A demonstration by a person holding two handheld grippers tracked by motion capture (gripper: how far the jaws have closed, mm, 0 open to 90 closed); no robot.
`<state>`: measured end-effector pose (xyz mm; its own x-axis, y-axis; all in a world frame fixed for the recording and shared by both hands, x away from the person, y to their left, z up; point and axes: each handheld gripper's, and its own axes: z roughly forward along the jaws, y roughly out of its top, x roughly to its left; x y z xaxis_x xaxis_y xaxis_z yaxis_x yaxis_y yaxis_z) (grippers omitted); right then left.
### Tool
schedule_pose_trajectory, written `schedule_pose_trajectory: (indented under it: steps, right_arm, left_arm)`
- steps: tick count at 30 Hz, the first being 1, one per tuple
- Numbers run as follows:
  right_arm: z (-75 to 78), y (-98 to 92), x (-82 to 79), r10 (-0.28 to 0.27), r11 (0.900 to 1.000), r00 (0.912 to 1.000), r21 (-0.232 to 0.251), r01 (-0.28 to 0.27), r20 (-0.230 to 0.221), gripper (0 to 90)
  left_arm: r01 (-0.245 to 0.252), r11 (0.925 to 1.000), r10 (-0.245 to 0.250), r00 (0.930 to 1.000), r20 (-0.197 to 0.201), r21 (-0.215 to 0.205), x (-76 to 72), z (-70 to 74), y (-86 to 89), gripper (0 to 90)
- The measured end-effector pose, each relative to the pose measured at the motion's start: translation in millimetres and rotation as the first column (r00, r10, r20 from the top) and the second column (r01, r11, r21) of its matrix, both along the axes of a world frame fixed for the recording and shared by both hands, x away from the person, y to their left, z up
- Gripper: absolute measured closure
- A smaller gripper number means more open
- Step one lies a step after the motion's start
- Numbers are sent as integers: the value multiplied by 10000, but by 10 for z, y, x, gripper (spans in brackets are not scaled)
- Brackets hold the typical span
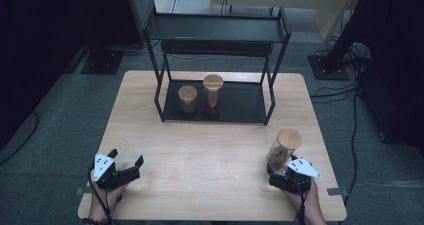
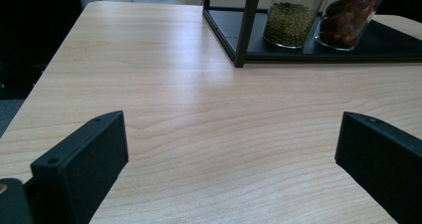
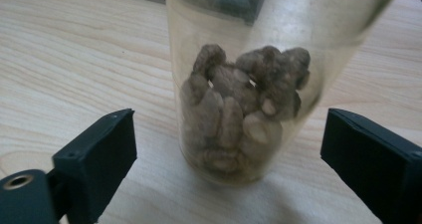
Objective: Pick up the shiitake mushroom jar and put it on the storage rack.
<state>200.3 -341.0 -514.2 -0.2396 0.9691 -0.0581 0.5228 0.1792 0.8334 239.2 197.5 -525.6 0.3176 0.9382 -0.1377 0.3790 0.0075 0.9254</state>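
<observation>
**Right now: right claw bracketing the walnut jar, no grip**

Right gripper [image 1: 278,171] sits at the near right part of the table [image 1: 210,155], pointed at the glass jar of walnuts [image 1: 283,147]. In the right gripper view the jar [image 3: 249,94] stands between the two black jaws, with a clear gap on each side. Pads not touching glass, so nothing is held. Jar is upright on the tabletop, wooden lid [image 1: 289,137] on, nuts piled in the lower half.

Left gripper [image 1: 125,164] rests at the near left part of the table, jaws spread wide over bare wood, nothing between them; the left gripper view confirms it.

Black two-tier rack [image 1: 215,32] stands at the far side of the table. On its lower shelf: a short jar of green beans [image 1: 187,100] and, just beside it on the right, a taller jar of red fruit [image 1: 213,96]. Both upright, lids on, well apart from the walnut jar.
</observation>
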Motion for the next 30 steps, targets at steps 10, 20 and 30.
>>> schedule_pose_trajectory:
  steps: [10,20,30]
  right_arm:
    - [76,7,101,-85,9999,9997,99,82,242,146]
    - [152,4,133,-215,9997,9984,119,209,522,199]
    - [291,21,216,-224,9997,9973,127,216,705,229]
  left_arm:
    - [19,10000,-19,10000,-11,-13,2,0,2,4]
    - [36,10000,-36,10000,-18,-3,3,0,3,4]
    - [42,10000,-42,10000,-18,11,3,0,0,4]
